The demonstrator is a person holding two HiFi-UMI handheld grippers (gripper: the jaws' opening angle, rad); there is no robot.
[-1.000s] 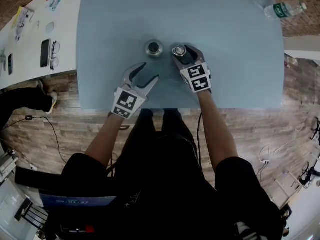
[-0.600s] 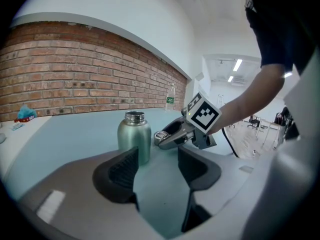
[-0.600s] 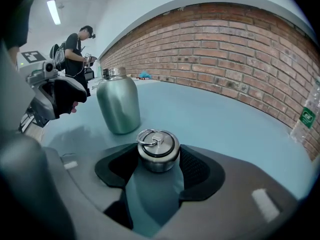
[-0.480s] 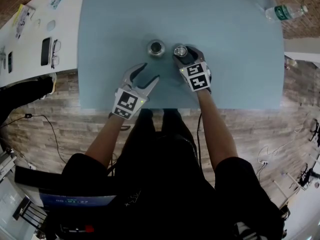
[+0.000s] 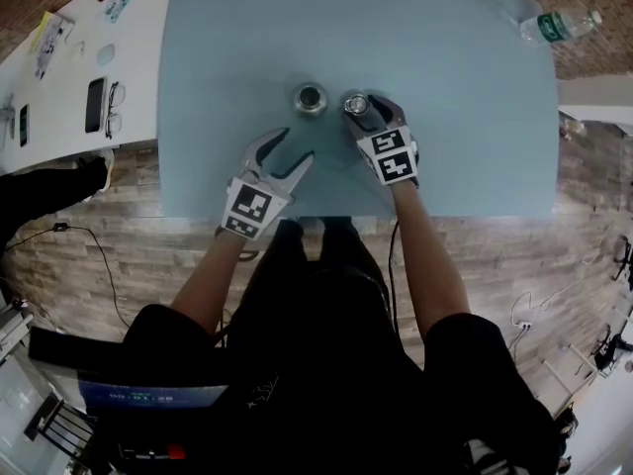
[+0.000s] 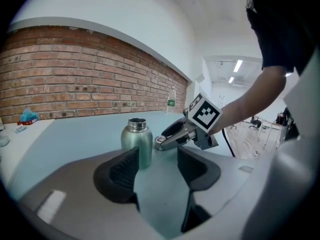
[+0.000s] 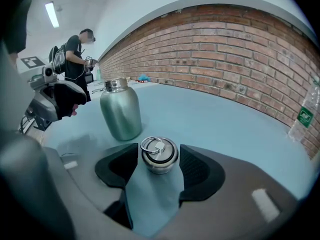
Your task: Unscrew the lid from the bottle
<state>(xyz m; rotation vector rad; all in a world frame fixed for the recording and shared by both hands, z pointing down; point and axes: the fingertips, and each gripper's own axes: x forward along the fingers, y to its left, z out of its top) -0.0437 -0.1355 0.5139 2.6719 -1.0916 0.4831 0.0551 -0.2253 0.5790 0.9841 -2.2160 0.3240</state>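
A steel bottle point(image 5: 310, 97) stands upright on the blue table point(image 5: 465, 117), its mouth open and no lid on it. The round metal lid point(image 5: 355, 104), with a ring on top, sits between the jaws of my right gripper point(image 5: 361, 108), just right of the bottle. The right gripper view shows the pads point(image 7: 191, 166) pressing both sides of the lid point(image 7: 159, 154), with the bottle point(image 7: 120, 111) behind to the left. My left gripper point(image 5: 295, 144) is open and empty, a short way in front of the bottle point(image 6: 137, 141).
A plastic water bottle point(image 5: 559, 21) lies at the table's far right corner. A phone point(image 5: 96, 104) and glasses point(image 5: 116, 105) rest on the white table to the left. The blue table's near edge runs just under both grippers. A person point(image 7: 75, 54) stands in the distance.
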